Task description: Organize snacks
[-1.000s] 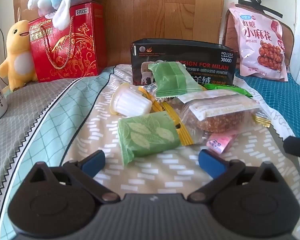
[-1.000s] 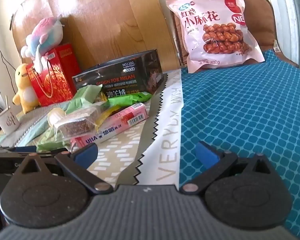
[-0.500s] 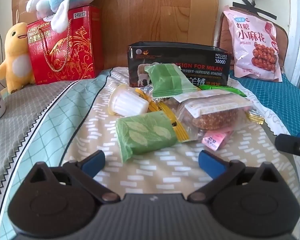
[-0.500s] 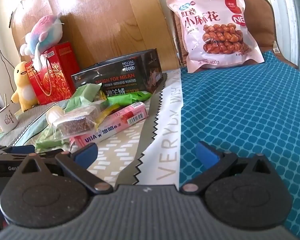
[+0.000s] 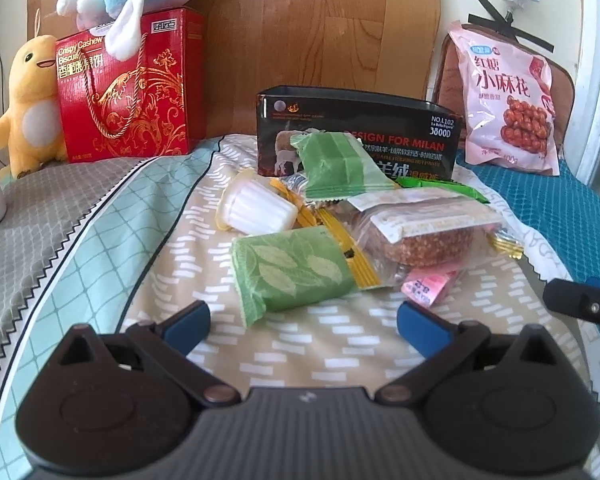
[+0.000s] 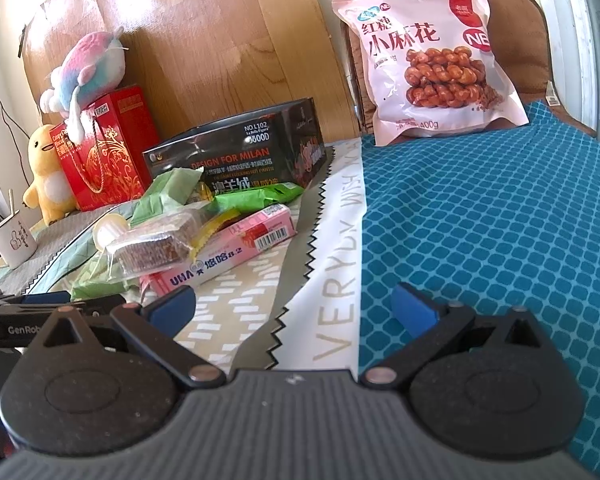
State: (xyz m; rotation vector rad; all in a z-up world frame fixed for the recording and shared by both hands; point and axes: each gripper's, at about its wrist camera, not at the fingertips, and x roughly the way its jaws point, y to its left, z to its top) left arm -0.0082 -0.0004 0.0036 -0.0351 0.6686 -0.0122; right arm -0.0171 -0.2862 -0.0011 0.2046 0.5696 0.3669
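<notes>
The left gripper (image 5: 302,320) hangs low over the patterned cloth (image 5: 332,360) with its jaws spread wide and empty; the leaf-print green packet (image 5: 294,270) lies just beyond them at twelve o'clock, front of a pile that runs back to the black box (image 5: 360,136). The right gripper (image 6: 294,302), equally wide and empty, has the pink UHA box (image 6: 224,252) at eleven o'clock. Judging from this, take the green packet first, straddling its short width, so the clear-wrapped cake (image 5: 420,232) touching it at two o'clock stays undisturbed.

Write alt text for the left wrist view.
Open left tongs hover before a heap of wrapped snacks on a bed; nearest is a green leaf-print packet. Behind stand a black box, red gift box and pink bag.
</notes>
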